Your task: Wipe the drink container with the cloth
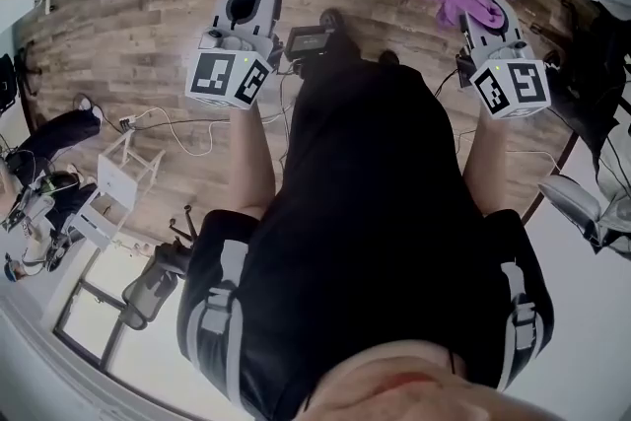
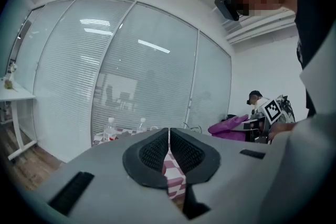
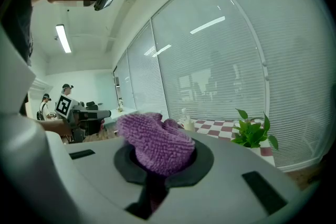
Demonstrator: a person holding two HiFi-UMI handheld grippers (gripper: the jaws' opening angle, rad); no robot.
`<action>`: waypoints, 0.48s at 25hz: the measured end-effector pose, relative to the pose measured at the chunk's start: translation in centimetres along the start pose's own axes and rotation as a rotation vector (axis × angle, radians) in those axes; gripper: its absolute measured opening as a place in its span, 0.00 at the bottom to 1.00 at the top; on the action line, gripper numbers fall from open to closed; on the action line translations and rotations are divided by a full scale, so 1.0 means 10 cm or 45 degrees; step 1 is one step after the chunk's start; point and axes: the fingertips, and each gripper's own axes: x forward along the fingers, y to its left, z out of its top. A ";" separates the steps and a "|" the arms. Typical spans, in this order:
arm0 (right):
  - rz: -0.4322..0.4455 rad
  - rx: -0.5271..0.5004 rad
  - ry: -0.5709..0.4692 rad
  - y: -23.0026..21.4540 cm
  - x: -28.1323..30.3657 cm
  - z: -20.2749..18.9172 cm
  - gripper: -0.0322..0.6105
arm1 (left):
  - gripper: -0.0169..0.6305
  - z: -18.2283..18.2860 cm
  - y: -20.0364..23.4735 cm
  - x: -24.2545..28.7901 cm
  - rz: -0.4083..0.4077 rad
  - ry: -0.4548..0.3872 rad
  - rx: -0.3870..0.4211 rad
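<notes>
Left gripper view: my left gripper (image 2: 169, 132) is fully closed, nothing between the jaws.
Right gripper view: my right gripper (image 3: 160, 155) is clamped on the purple cloth (image 3: 157, 139); the cloth bunches up over the tips.
Drink container: two clear bottles (image 2: 109, 129) stand on the checked table (image 2: 101, 137), well ahead of my left jaws. Can't tell which one is the target. Neither gripper touches them.
Head view: both grippers held out over the wood floor (image 1: 148, 35), short of the table edge.
Plant (image 3: 253, 132): green, on the table at the right.
</notes>
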 end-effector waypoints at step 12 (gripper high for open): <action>-0.113 0.093 0.016 -0.05 0.59 0.04 0.11 | 0.09 -0.03 0.65 0.55 -0.127 0.057 -0.007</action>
